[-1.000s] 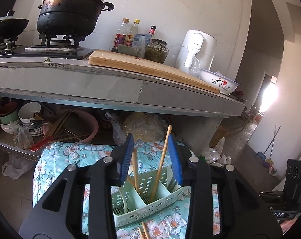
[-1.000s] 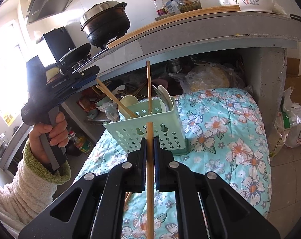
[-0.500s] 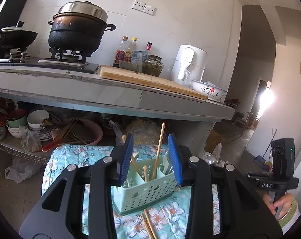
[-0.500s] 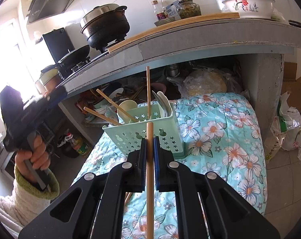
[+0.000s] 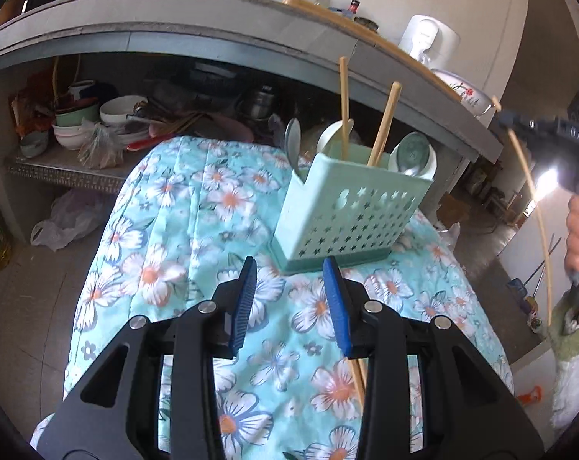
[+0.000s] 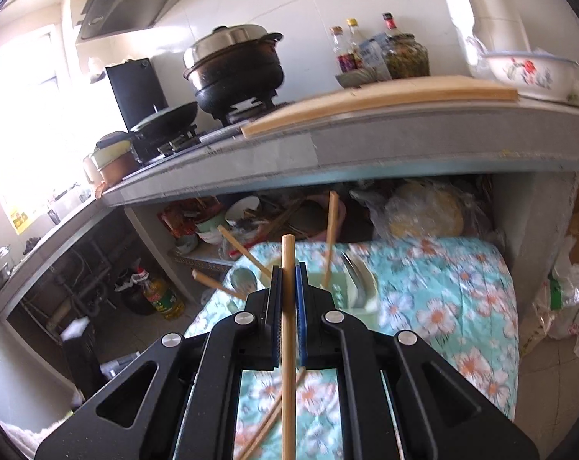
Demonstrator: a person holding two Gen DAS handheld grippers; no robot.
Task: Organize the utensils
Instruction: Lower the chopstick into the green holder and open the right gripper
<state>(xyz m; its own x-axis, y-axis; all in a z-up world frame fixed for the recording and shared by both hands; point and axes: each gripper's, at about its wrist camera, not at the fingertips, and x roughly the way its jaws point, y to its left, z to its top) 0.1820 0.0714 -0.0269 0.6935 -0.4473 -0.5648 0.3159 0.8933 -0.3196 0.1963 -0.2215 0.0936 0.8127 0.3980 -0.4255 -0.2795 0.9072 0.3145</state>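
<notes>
Behind my work a grey counter (image 6: 404, 149) carries a black pot (image 6: 235, 65), bottles, a cutting board (image 6: 377, 103) and a flowered bowl (image 6: 530, 73), with stacked bowls (image 5: 94, 122) on the shelf beneath it. The mint caddy (image 5: 350, 214) stands upright near the far edge of the floral cloth (image 5: 166, 230), holding spoons and chopsticks that lean upward, just ahead of my left tool (image 5: 289, 299), whose jaws stand apart with nothing between them. My right tool (image 6: 288, 287) is clenched on a chopstick (image 6: 288, 364) whose long axis runs straight along the fingers, tip toward the caddy; two loose chopsticks (image 6: 270, 421) lie on the cloth below.
</notes>
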